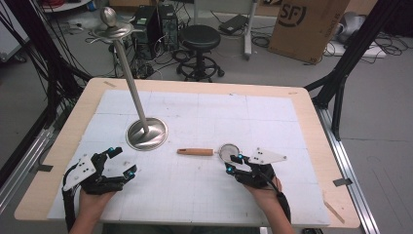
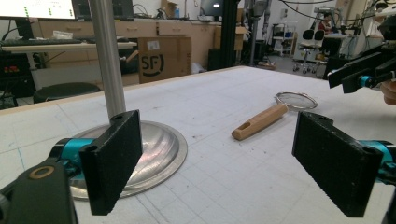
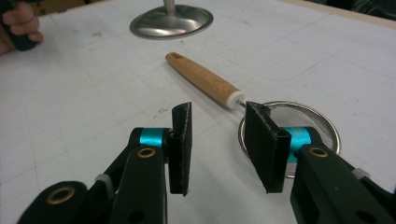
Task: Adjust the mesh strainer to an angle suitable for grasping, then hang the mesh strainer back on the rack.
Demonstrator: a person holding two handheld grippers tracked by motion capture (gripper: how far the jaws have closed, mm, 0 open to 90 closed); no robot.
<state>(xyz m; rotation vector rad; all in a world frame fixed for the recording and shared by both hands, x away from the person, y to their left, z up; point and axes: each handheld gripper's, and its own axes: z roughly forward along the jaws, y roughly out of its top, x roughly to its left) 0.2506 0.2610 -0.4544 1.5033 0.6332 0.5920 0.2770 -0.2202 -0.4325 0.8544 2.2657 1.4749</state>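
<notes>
A small strainer [image 1: 227, 151] with a wooden handle [image 1: 195, 151] lies flat on the white mat, mesh end toward the right. My right gripper [image 1: 234, 163] is just in front of the mesh end, partly open, with nothing between its pads. In the right gripper view the jaws [image 3: 219, 144] frame bare mat, with the strainer's rim [image 3: 322, 121] behind the right pad and its handle [image 3: 203, 79] running away to the upper left. My left gripper [image 1: 124, 161] rests at the near left, wide open and empty [image 2: 224, 163], facing the strainer [image 2: 259, 122].
A metal stand with a round base [image 1: 146, 133] and a tall leaning pole [image 1: 131, 83] sits left of centre, close behind the left gripper [image 2: 154, 154]. The mat covers a wooden table [image 1: 316, 126]. A stool [image 1: 200, 39] and a cardboard box [image 1: 307, 24] stand beyond.
</notes>
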